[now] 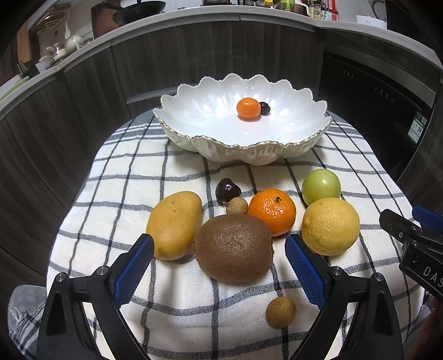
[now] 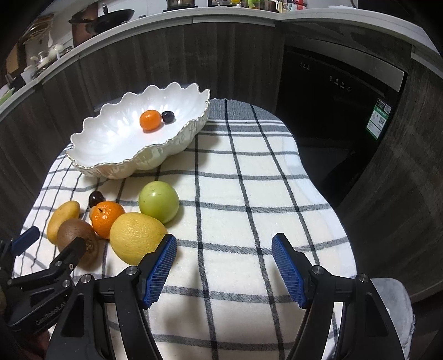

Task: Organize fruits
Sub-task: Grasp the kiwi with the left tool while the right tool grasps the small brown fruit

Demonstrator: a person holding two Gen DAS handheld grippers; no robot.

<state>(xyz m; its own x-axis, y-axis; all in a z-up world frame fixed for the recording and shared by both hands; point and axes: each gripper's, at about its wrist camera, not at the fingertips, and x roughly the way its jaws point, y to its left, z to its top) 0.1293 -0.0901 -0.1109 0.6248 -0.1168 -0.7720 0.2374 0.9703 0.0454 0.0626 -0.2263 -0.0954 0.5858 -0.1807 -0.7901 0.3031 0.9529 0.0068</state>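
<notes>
Jaws of left gripper (image 1: 218, 250) wide around kiwi (image 1: 234, 247).

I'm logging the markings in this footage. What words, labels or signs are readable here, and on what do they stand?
"GenRobot.AI": on the body of the left gripper, seen from the right wrist.
"DAS", cut off at the frame edge: on the body of the right gripper, seen from the left wrist.
Green sticker on the dark appliance: too small to read.
Appliance panel marks: too small to read.
Counter bottle labels: blurred.
</notes>
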